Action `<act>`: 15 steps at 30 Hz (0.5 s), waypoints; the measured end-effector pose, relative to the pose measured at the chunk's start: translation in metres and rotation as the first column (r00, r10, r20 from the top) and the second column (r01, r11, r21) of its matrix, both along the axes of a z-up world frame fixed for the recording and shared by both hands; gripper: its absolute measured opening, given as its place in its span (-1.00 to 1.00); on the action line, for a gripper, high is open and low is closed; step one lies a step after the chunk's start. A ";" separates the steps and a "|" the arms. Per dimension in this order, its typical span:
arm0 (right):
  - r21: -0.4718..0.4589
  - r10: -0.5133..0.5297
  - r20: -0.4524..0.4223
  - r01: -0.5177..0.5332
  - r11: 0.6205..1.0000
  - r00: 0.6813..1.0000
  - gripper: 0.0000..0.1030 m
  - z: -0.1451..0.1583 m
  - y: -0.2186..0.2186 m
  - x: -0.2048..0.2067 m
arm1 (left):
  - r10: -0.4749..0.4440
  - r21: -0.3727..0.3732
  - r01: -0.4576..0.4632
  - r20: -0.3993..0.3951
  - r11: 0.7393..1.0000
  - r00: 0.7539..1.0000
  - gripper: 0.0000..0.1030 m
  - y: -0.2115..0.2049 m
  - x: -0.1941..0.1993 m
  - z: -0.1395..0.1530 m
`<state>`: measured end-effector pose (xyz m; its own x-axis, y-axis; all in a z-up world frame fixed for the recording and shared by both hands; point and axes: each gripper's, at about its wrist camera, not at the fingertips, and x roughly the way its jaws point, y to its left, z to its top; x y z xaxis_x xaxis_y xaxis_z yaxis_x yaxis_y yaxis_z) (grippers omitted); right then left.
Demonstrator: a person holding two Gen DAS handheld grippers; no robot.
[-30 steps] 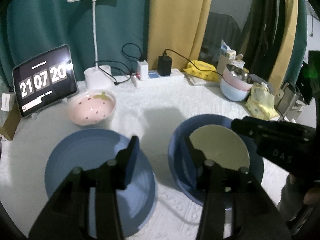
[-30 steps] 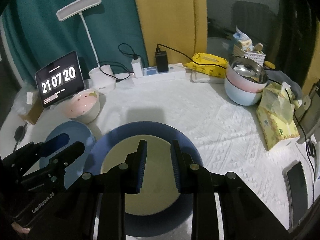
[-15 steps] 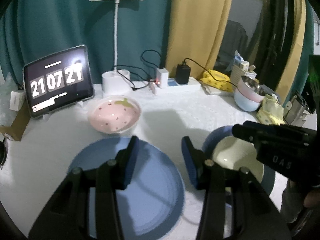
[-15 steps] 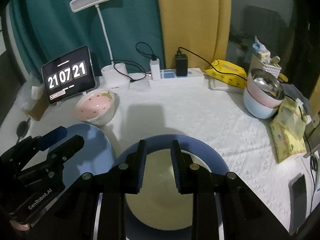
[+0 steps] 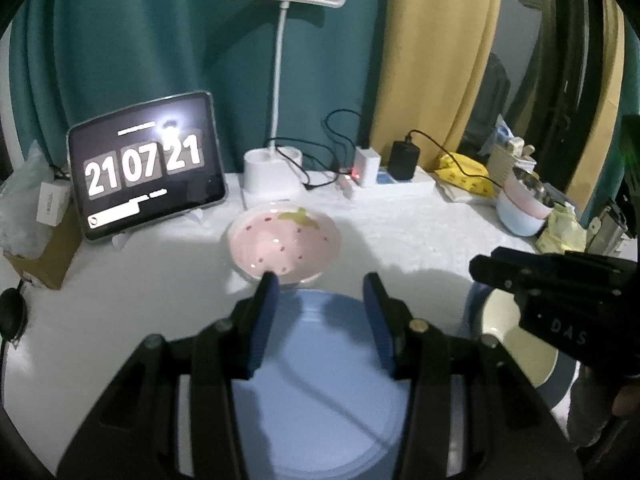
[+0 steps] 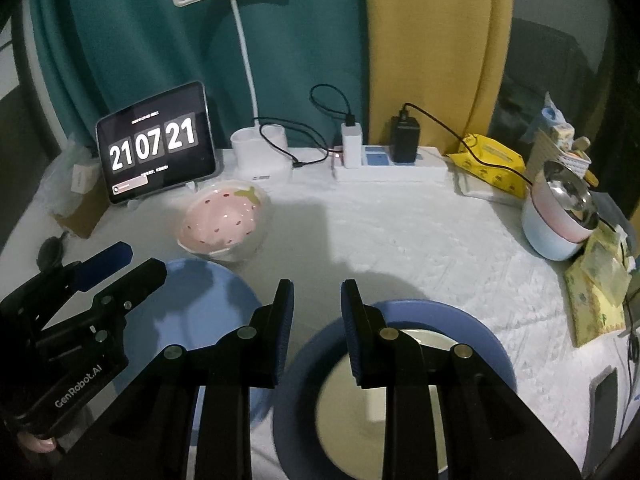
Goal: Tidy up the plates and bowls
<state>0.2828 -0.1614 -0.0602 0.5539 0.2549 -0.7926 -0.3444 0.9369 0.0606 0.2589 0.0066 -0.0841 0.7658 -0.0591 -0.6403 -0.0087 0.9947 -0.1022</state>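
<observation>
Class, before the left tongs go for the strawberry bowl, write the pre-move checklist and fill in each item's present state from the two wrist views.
1. Left tongs open and holding nothing: ok.
2. Strawberry bowl upright with nothing in it, straight ahead of the left tongs: ok.
3. Light blue plate under the left tongs bare, free to take a bowl: ok.
4. Right tongs holding nothing, apart from the left tongs: ok.
5. Cream plate already sitting in the dark blue plate: ok.
6. Tongs wide enough for the bowl's rim: cannot tell.

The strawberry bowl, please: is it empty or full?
Empty: the strawberry bowl's pink, speckled inside shows bare in both views.
</observation>
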 end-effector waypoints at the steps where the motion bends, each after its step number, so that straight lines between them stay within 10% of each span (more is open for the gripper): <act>1: -0.001 0.003 0.000 -0.003 1.000 1.000 -0.50 0.000 0.004 0.001 | 0.002 0.001 -0.002 0.001 1.000 1.000 -0.12 0.003 0.001 0.000; 15: -0.022 0.029 -0.011 -0.029 0.999 1.000 -0.50 -0.006 0.039 0.018 | 0.030 0.008 -0.030 -0.019 1.000 0.999 -0.12 0.042 0.021 -0.006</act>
<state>0.3008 -0.1219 -0.0661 0.5379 0.2533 -0.8041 -0.3710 0.9276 0.0440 0.2801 0.0485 -0.0904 0.7546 -0.0315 -0.6554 -0.0403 0.9947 -0.0942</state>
